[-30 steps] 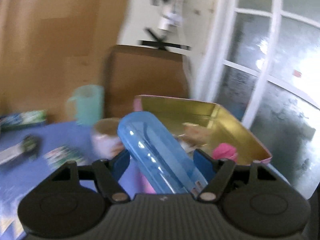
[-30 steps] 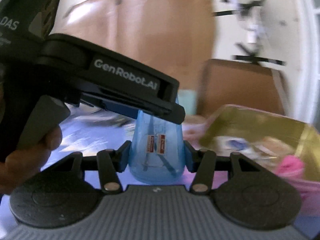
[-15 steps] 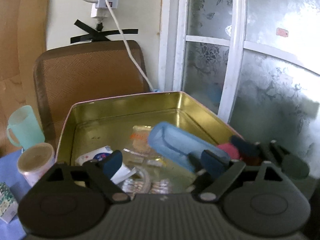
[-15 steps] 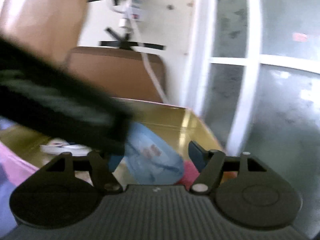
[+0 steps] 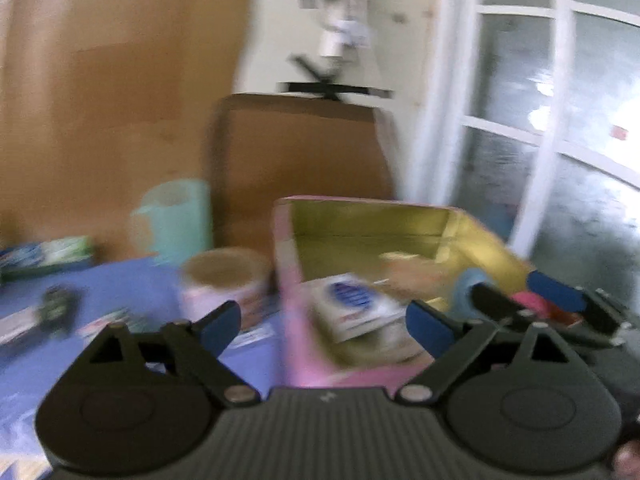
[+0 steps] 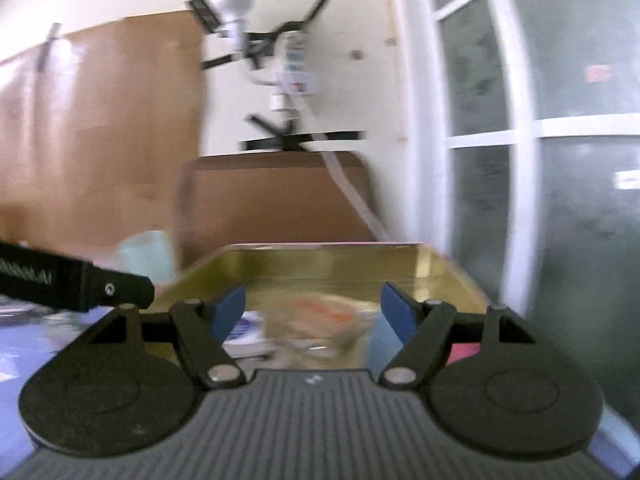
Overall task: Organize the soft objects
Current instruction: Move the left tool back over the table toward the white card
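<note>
Both grippers have just been opening, nothing between the jaws now: left gripper (image 5: pixel 322 322) and right gripper (image 6: pixel 312 306) spread apart. The blue pouch (image 5: pixel 466 290) lies in the gold tin (image 5: pixel 360 224). I'd back both out level, clearing the tin's rim.

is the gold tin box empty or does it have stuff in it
Not empty. The open gold tin box with pink outer walls holds a white packet with a blue print, a blue tube and other blurred items.
</note>
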### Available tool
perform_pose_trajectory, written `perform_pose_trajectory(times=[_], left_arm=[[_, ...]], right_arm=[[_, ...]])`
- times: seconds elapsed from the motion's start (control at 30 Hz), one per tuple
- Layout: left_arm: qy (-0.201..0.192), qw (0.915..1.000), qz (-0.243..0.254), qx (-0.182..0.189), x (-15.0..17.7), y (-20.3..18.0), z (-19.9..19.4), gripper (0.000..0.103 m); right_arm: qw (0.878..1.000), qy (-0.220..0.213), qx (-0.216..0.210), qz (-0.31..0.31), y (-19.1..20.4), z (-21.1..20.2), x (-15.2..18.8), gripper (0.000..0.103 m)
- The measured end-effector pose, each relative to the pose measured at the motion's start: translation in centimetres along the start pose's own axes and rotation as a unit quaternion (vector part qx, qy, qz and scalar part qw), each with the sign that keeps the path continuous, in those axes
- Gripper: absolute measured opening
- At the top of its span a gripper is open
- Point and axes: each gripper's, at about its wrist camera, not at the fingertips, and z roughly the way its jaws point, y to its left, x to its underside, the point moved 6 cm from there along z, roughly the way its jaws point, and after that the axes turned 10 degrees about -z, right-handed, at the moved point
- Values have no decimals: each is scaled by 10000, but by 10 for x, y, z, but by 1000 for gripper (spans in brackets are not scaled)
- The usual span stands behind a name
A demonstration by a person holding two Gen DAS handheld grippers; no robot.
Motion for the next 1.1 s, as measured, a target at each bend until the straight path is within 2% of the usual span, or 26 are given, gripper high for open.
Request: perform_pose_trajectory(times=[0.07, 0.17, 0.3, 0.37, 0.47, 0.53, 0.6, 0.63, 0.73, 0.87, 0.97, 1.0, 1.03, 1.1], left_arm=[[46, 9994, -183, -280, 8, 34, -11, 93], [130, 9946, -281, -993, 26, 93, -27, 93], [177, 9764, -356, -2125, 47, 172, -52, 93], [57, 9674, -540, -2475, 51, 202, -66, 93], [-365, 9517, -1004, -2878, 51, 236, -91, 93], [-704, 9452, -1636, -2736, 49, 253, -106, 93], [-1052, 9329, -1967, -2829, 47, 263, -117, 93], [-1114, 9308, -2068, -2800, 47, 266, -119, 93], [-1119, 9315, -2232, -2644, 48, 271, -121, 93], [-1210, 9320, -2153, -2654, 47, 267, -123, 93], [-1224, 9325, -2105, -2666, 49, 265, -123, 93], [-1233, 9324, -2122, -2655, 50, 265, -124, 93], [-1240, 9319, -2151, -2643, 50, 266, -124, 93], [-1251, 9307, -2237, -2611, 50, 270, -125, 93]], right_arm=[[9991, 70, -416, -30, 23, -1, -1, 77], [9933, 260, -1124, -89, 63, 3, 0, 76], [9771, 596, -2025, -285, 122, 16, 3, 76], [9672, 693, -2389, -518, 155, 24, -1, 72], [9517, 775, -2901, -635, 203, 45, -14, 68], [9398, 938, -3236, -580, 237, 62, -24, 66], [9272, 1115, -3533, -559, 277, 85, -37, 66], [9242, 1171, -3585, -605, 296, 94, -42, 66], [9142, 1531, -3657, -844, 358, 135, -55, 66], [9029, 2129, -3550, -1157, 412, 187, -47, 66], [8993, 2484, -3325, -1378, 430, 213, -30, 68], [9011, 2481, -3280, -1376, 430, 216, -28, 68], [8976, 2576, -3313, -1350, 430, 217, -24, 68], [8943, 2471, -3396, -1546, 428, 205, -20, 69]])
